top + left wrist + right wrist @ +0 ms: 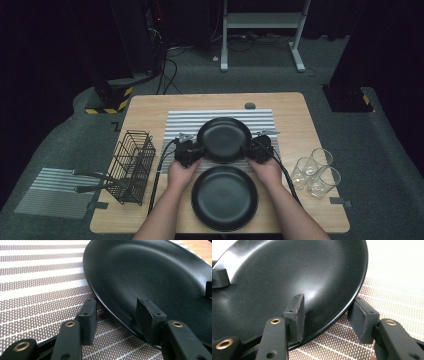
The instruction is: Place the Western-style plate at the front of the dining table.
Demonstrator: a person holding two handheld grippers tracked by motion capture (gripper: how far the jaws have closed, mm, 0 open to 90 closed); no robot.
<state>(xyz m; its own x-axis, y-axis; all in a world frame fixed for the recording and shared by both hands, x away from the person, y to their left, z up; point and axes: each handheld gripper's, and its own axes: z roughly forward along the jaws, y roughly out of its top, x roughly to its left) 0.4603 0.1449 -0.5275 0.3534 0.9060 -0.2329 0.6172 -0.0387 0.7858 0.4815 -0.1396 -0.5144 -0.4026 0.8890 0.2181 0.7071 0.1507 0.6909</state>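
With my left claw (196,153) and right claw (248,150) both released astride the far plate's (224,137) rim, pulling away carelessly could drag it off the striped mat (175,122).

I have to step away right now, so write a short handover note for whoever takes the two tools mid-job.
Left tool: open, jaws straddling the left rim of the far plate, one inside, one outside, not pressing.
Right tool: open, straddling the same plate's right rim the same way.
Things: the far plate lies flat on the striped mat; the near plate sits on the table just in front of it. Wire rack at left, three glasses at right.
Done: far plate appears set on the mat, both grips loose.
Left: probably draw both tools back; the near plate is untouched.
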